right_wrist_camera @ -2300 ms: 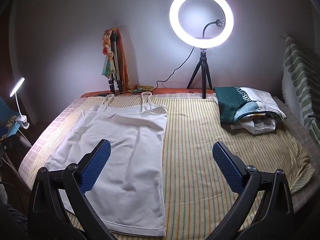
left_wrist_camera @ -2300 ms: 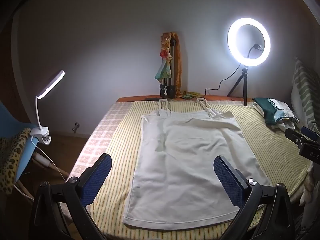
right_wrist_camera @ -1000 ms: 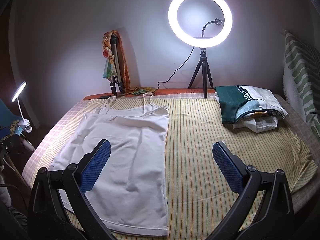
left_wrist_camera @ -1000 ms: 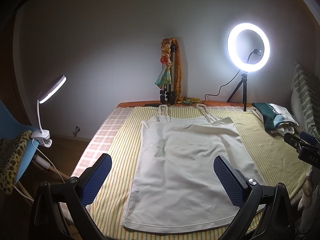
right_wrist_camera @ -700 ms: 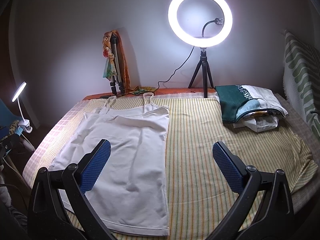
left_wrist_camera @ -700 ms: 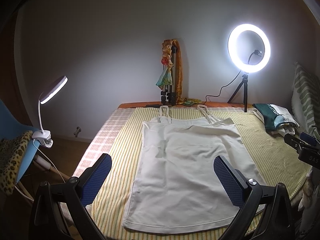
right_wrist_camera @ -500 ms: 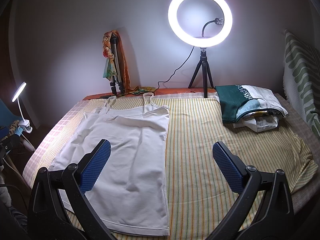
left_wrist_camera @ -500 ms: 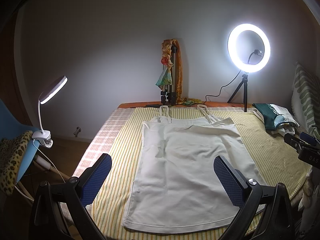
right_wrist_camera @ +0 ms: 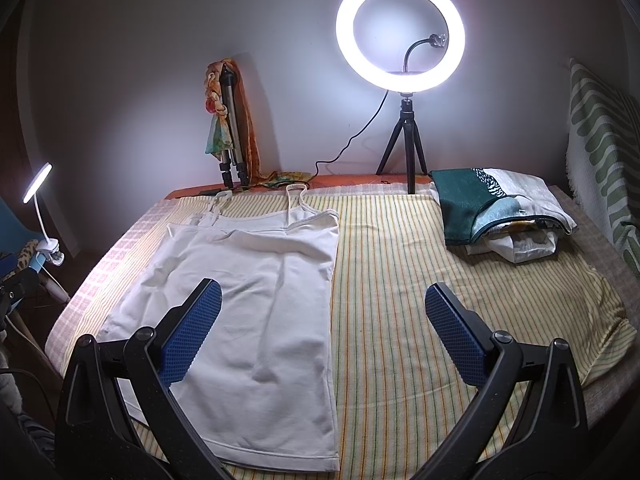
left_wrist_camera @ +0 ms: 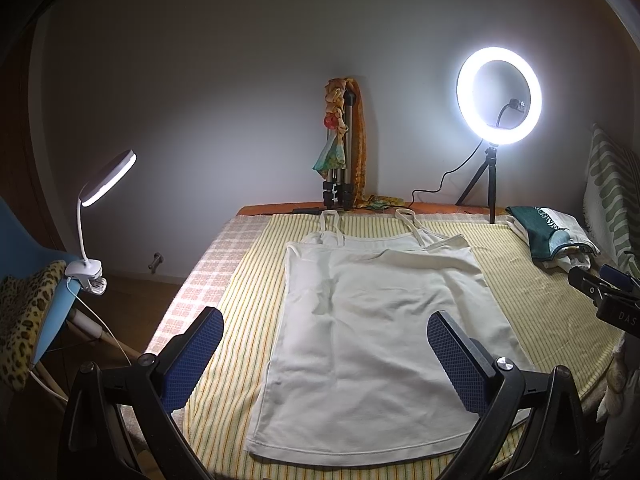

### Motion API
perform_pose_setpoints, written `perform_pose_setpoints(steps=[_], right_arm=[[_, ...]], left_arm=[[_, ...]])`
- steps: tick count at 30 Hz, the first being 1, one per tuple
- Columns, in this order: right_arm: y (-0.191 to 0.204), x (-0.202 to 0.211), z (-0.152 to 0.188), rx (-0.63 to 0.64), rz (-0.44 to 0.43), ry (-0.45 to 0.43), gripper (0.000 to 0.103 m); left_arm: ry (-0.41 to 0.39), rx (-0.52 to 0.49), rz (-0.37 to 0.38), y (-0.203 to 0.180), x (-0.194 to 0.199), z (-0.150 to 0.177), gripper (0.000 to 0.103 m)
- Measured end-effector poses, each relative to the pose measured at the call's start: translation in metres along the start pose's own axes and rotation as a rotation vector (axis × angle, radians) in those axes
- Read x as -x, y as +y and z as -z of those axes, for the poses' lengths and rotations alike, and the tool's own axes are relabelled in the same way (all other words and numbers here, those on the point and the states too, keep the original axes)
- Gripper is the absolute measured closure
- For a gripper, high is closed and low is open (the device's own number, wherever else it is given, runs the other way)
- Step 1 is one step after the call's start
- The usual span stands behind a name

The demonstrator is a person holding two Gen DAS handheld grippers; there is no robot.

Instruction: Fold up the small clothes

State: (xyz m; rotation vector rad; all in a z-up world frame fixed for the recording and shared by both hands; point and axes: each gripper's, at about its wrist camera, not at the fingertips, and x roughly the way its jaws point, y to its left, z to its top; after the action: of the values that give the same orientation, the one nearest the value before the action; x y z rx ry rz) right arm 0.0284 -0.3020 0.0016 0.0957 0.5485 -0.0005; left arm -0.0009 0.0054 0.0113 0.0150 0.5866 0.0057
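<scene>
A desk lamp (left_wrist_camera: 106, 178) is glowing at the far left. The left gripper (left_wrist_camera: 326, 354) is hovering wide apart over the white camisole (left_wrist_camera: 376, 320), which is lying flat on the striped cloth (right_wrist_camera: 400, 300). The right gripper (right_wrist_camera: 322, 332) is gaping wide, empty, above the camisole's right edge. Folded clothes (right_wrist_camera: 500, 212) are sitting at the far right.
</scene>
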Motion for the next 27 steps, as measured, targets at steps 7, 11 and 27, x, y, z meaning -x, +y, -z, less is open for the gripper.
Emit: perform_pose_setpoints(steps=[7,11,27], right_arm=[[0.0001,-0.0001,-0.0007,0.001,-0.004,0.002,0.000],[0.0001,-0.0002,-0.0003,0.000,-0.003,0.001,0.000],[0.0056,-0.0067,0.0012,-0.002,-0.044,0.017,0.000]], left_arm=[[0.000,0.000,0.000,0.0006,0.0002,0.0013,0.000],[0.001,0.001,0.000,0.0014,0.0000,0.0013,0.000],[0.018,0.002,-0.016,0.0096,-0.0025,0.0084,0.000]])
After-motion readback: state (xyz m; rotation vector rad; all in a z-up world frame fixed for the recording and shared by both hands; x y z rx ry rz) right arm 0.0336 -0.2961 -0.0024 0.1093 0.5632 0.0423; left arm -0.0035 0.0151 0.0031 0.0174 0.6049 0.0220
